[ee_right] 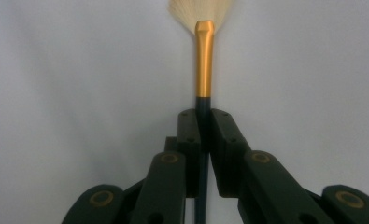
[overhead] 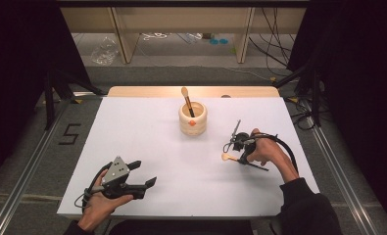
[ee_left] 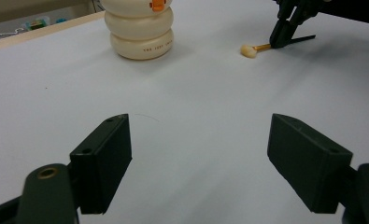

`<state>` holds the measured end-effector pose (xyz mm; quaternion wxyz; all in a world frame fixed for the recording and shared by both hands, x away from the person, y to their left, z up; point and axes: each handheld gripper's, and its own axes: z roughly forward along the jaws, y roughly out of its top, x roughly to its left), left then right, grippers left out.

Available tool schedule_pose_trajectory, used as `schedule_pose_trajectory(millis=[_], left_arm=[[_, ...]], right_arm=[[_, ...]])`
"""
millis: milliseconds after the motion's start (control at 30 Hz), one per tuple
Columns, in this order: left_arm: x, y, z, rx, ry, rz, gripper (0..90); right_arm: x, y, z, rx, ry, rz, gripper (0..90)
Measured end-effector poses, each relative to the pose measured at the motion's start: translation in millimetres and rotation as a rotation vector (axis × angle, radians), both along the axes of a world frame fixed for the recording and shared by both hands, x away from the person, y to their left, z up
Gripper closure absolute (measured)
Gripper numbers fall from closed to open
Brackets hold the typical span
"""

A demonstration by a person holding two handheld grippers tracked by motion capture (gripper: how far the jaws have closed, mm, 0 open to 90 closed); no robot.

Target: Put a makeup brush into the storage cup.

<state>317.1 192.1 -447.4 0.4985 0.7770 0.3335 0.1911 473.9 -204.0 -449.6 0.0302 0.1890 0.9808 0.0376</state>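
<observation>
While the right gripper (overhead: pixel 241 157) leans down onto the white worktop (overhead: pixel 147 147), its jaws are clamped on the dark handle of a makeup brush (ee_right: pixel 204 60); the gold ferrule and pale fanned bristles stick out just beyond the jaw tips, and in the high view the rest of the handle trails out behind the gripper towards the person's hand; the brush lies low against the worktop; beyond this gripper, farther up the worktop, stands a cream ribbed holder (overhead: pixel 192 119) with a second brush (overhead: pixel 186 100) upright in it; the left gripper (overhead: pixel 144 176) rests well apart from both, its jaws spread wide with nothing between them, pointing across bare worktop towards the holder.
</observation>
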Motion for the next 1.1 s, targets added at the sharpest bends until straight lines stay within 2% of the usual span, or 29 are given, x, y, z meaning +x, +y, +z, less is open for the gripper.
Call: schedule_pose_trajectory(millis=[100, 167, 200, 233, 400, 467, 733, 767, 800, 1000, 1033, 1067, 1100], left_arm=[[0.3, 0.4, -0.1, 0.002, -0.002, 0.0, 21.6], [0.2, 0.3, -0.1, 0.0, -0.001, 0.001, 21.7], [0.2, 0.4, 0.1, 0.002, -0.002, 0.0, 21.7], [0.2, 0.4, 0.1, 0.002, -0.002, 0.0, 21.7], [-0.4, 0.7, 0.7, 0.008, -0.001, 0.005, 21.7], [0.0, 1.1, 0.8, 0.012, -0.005, 0.004, 21.6], [-0.4, 1.0, 0.8, 0.007, -0.002, 0.006, 21.7], [-0.4, 1.1, 0.9, 0.007, -0.003, 0.006, 21.6], [-0.3, 1.1, 0.9, 0.006, -0.004, 0.005, 21.6], [-0.3, 0.8, 1.1, 0.006, -0.002, 0.006, 21.7], [-0.7, 0.3, 1.0, 0.003, 0.0, 0.005, 21.7], [0.3, 1.0, 1.4, 0.015, -0.015, -0.007, 21.7], [0.2, 1.0, 1.4, 0.013, -0.013, -0.005, 21.6]], right_arm=[[0.5, -1.6, 2.8, 0.018, -0.013, 0.014, 83.2], [-0.5, -1.8, 6.3, 0.041, -0.023, 0.003, 83.2], [-1.7, -1.6, 10.2, 0.078, -0.022, -0.012, 83.2], [-1.7, -1.6, 10.2, 0.078, -0.022, -0.012, 83.2], [-2.1, -4.4, 17.5, 0.15, -0.052, -0.013, 83.2], [-1.2, -5.6, 19.4, 0.164, -0.066, -0.02, 83.2], [0.8, -9.2, 27.0, 0.276, -0.121, -0.037, 83.3], [0.7, -10.1, 29.3, 0.307, -0.134, -0.053, 83.3], [0.7, -10.1, 29.3, 0.307, -0.134, -0.053, 83.3], [2.6, -13.1, 38.9, 0.436, -0.171, -0.078, 83.3], [3.5, -13.6, 39.7, 0.471, -0.193, -0.078, 83.3], [3.2, -14.0, 41.7, 0.494, -0.196, -0.091, 83.3], [3.8, -14.5, 42.9, 0.515, -0.198, -0.094, 83.3]])
